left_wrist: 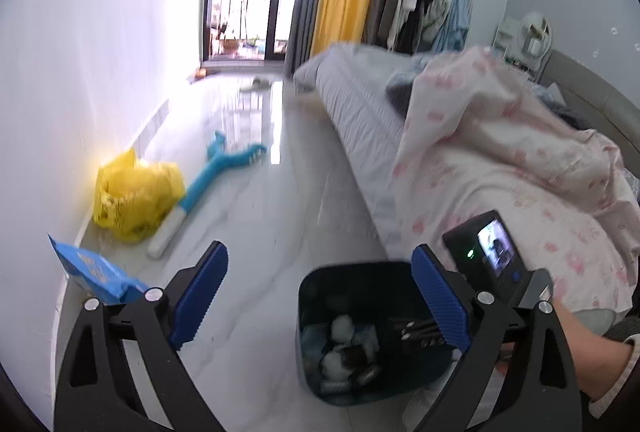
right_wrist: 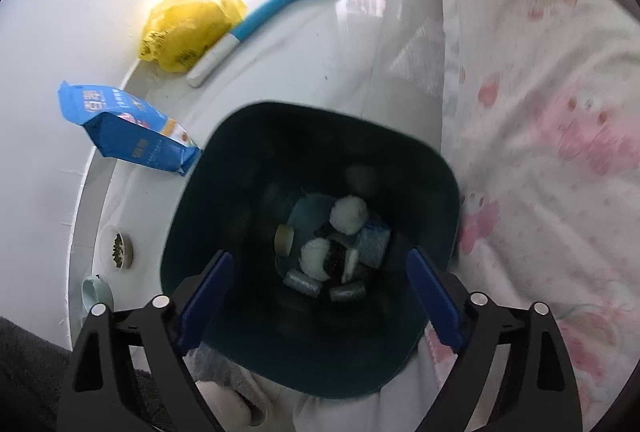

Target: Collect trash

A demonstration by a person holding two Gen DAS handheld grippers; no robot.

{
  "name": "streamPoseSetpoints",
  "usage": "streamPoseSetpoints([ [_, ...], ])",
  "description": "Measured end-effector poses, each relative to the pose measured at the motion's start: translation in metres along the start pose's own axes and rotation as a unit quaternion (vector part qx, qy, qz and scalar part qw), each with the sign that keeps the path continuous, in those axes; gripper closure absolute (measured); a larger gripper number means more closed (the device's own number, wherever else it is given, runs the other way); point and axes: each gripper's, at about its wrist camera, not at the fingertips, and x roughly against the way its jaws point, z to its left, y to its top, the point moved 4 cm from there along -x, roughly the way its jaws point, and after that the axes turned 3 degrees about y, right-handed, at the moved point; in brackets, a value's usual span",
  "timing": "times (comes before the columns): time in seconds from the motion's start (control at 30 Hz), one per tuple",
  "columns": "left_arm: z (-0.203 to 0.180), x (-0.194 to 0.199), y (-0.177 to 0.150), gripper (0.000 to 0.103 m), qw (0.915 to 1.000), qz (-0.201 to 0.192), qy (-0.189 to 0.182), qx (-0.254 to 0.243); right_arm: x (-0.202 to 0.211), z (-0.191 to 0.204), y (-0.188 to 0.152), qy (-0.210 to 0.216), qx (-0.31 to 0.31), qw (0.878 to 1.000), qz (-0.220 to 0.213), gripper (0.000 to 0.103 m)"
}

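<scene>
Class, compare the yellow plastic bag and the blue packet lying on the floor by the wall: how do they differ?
The yellow bag is crumpled and rounded; the blue packet is flat-sided, with printed lettering. The bag touches the blue-and-white tool; the packet lies nearer the dark bin. Both are outside the bin.

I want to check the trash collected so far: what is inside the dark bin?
Inside the dark bin lie white crumpled wads, a blue-white packet and small rolls. Whatever lies under this pile is covered.
</scene>
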Motion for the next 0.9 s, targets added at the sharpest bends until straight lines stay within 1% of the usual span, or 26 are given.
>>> streamPoseSetpoints([
  [0.17, -0.011, 0.029, 0.014, 0.007, 0.9991, -0.035, 0.013, -0.019, 0.037, 0.009, 0.006, 0.008, 0.014, 0.999, -0.046, 0.012],
  [0.3, -0.017, 0.043, 0.022, 0.006, 0.998, -0.056, 0.025, -0.016, 0.074, 0.014, 0.01, 0.012, 0.026, 0.995, -0.091, 0.012],
  [0.37, -0.021, 0.05, 0.026, 0.005, 0.9975, -0.065, 0.025, -0.008, 0.098, 0.014, 0.008, 0.013, 0.029, 0.992, -0.12, 0.009],
  [0.4, -0.024, 0.053, 0.028, 0.005, 0.9974, -0.068, 0.025, -0.006, 0.113, 0.013, 0.006, 0.015, 0.028, 0.99, -0.138, 0.009],
  [0.5, -0.035, 0.063, 0.031, 0.004, 0.9968, -0.077, 0.02, -0.005, 0.142, 0.007, 0.0, 0.012, 0.024, 0.984, -0.174, 0.007],
  [0.67, -0.056, 0.075, 0.038, 0.004, 0.9953, -0.094, 0.02, -0.009, 0.193, -0.013, -0.018, -0.007, 0.023, 0.972, -0.233, 0.004],
  [0.8, -0.073, 0.082, 0.041, 0.003, 0.9939, -0.107, 0.025, -0.014, 0.234, -0.035, -0.034, -0.024, 0.018, 0.96, -0.279, 0.004],
  [0.9, -0.085, 0.088, 0.041, 0.003, 0.9928, -0.116, 0.026, -0.02, 0.265, -0.052, -0.051, -0.044, 0.014, 0.948, -0.316, 0.004],
])
